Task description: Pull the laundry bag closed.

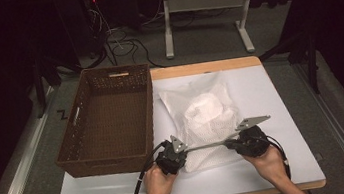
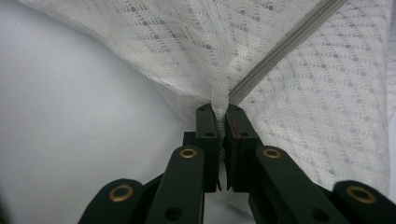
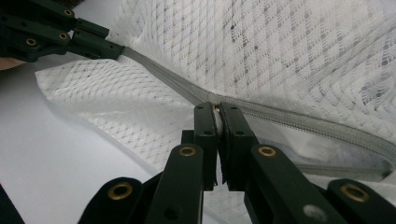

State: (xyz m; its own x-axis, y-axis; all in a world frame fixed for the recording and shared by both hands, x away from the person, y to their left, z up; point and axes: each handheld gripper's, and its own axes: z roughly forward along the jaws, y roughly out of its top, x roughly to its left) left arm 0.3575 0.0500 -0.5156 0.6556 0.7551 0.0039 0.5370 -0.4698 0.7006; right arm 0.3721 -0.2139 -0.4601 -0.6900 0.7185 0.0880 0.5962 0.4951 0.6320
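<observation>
Left gripper [image 2: 221,108] clamped on mesh bag [image 2: 299,93] | right gripper [image 3: 217,108] clamped on zipper [image 3: 299,122]

Mesh laundry bag [image 1: 205,115]: contents showing only as a pale, bunched mass through the netting; what they are cannot be told. Its near edge is lying hidden behind both grippers in the high view, and its far parts are running off the frame in both gripper views.

Zipper [image 3: 299,121]: the slider is sitting concealed between the right gripper's [image 3: 218,109] pinched jaws.

Wicker basket [image 1: 80,159]: the label on its far rim is appearing too small to read.

Forearms: being cut off by the bottom edge.
</observation>
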